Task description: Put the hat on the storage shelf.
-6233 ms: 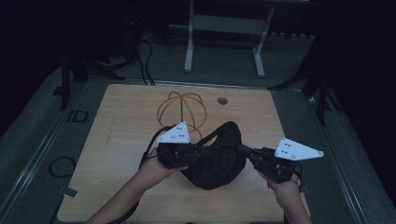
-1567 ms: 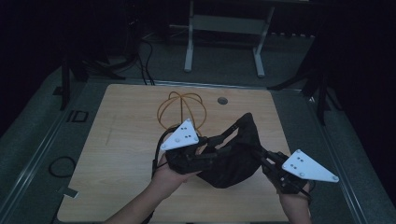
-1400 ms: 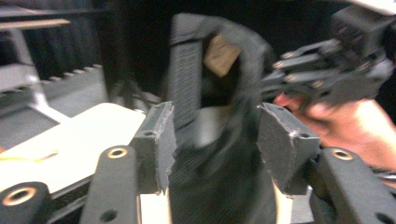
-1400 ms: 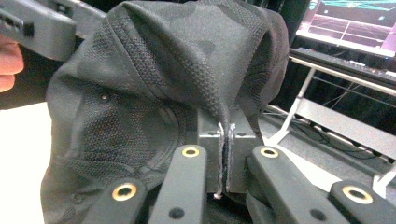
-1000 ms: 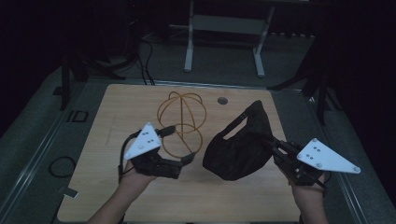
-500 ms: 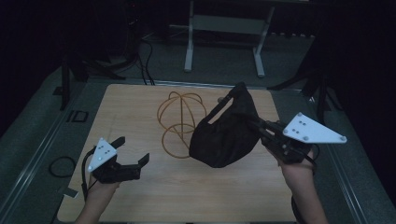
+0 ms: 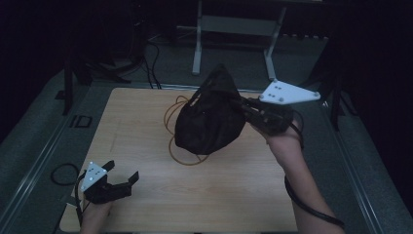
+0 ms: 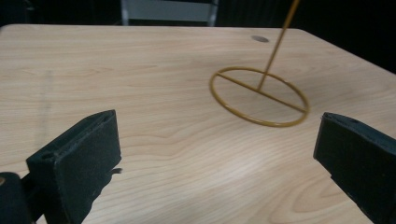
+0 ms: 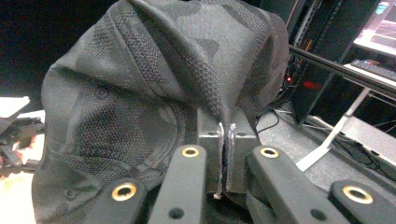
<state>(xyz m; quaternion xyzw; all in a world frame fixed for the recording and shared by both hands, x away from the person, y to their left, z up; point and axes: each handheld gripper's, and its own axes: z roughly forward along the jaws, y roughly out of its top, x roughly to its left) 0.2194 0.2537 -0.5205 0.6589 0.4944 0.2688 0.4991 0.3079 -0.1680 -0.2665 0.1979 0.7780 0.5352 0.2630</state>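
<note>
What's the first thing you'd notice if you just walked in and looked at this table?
The dark cap held up in the air over the middle of the wooden table, pinched by the right gripper, whose jaws are shut on its cloth. Under and behind the cap stands a golden wire stand with a round ring base. Down at the near left corner, the left gripper sits low over the wood with its jaws wide open and nothing between them.
</note>
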